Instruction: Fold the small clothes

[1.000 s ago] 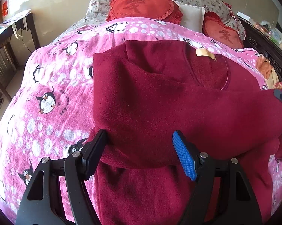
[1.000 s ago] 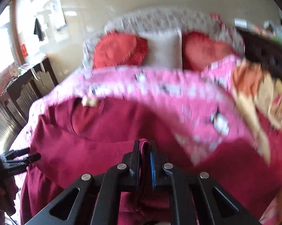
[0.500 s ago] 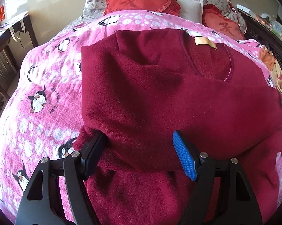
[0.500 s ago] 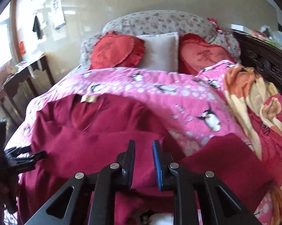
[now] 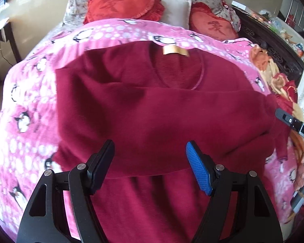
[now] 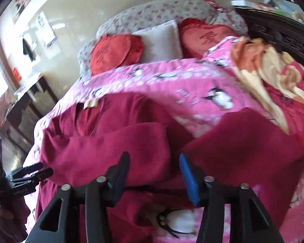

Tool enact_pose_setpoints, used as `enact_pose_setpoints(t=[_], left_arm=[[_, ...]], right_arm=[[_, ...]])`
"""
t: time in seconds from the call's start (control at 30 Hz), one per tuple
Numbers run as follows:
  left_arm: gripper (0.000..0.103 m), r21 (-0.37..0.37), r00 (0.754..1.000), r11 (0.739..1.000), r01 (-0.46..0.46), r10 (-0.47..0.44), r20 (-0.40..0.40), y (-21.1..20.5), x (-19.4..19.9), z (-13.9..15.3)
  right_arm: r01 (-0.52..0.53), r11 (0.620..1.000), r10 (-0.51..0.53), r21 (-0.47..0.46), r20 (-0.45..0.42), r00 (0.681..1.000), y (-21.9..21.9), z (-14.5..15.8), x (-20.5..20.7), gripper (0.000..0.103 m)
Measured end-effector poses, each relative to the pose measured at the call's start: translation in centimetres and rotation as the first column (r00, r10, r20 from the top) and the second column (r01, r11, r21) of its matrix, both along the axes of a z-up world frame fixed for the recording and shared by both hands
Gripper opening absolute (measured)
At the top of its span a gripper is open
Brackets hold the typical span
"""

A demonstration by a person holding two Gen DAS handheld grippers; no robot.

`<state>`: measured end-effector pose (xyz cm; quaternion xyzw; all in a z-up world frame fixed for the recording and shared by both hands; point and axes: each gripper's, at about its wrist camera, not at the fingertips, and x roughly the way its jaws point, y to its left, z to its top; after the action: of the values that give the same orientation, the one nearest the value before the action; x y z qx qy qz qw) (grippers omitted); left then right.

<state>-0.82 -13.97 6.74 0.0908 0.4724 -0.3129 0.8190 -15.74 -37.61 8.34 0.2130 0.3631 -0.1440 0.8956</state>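
A dark red fleece top [image 5: 152, 109] lies on the pink penguin blanket [image 5: 26, 109], neck label [image 5: 175, 51] toward the pillows. One sleeve is folded across its chest. My left gripper [image 5: 149, 156] is open and empty just above the top's lower middle. My right gripper [image 6: 154, 168] is open and empty, over the folded sleeve's end [image 6: 119, 149] in the right wrist view. The other sleeve [image 6: 243, 141] spreads out to the right. The left gripper also shows in the right wrist view [image 6: 32, 174], at the far left.
Red heart cushions [image 5: 121, 4] and a white pillow [image 5: 176, 10] lie at the head of the bed. An orange patterned quilt [image 6: 263, 68] is bunched on the right. A dark carved bed frame [image 5: 273, 46] runs along the right. A dark desk [image 6: 26, 105] stands left.
My right gripper has opened and let go of the sleeve, which now lies across the chest. My left gripper stayed open and drew back slightly.
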Motion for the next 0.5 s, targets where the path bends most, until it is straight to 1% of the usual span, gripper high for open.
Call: enact_pose_setpoints(t=[0.1,0.2,0.3,0.5], left_arm=[[0.073,-0.016,0.999,0.999,0.049,-0.049,0.011,-2.3,-1.1,0.7],[0.073,-0.007,0.995,0.996,0.092,-0.092,0.049,-4.8,-2.4,1.0],[0.073,0.014,0.99,0.992,0.127,-0.127,0.068,-7.1,-3.4,0.9],[0.073,0.04,0.982,0.986,0.162,-0.165,0.091,-10.3,-4.4,0.0]], right_arm=[[0.025,0.999,-0.025,0.025,-0.011,1.0,-1.5,0.3,-1.5,0.05],[0.062,0.998,-0.062,0.007,-0.032,0.998,-2.4,0.4,-2.6,0.05],[0.086,0.996,-0.085,0.036,-0.029,0.996,-3.4,0.0,-3.6,0.05],[0.11,0.993,-0.107,0.051,-0.047,0.993,-4.8,-0.9,-5.0,0.05]])
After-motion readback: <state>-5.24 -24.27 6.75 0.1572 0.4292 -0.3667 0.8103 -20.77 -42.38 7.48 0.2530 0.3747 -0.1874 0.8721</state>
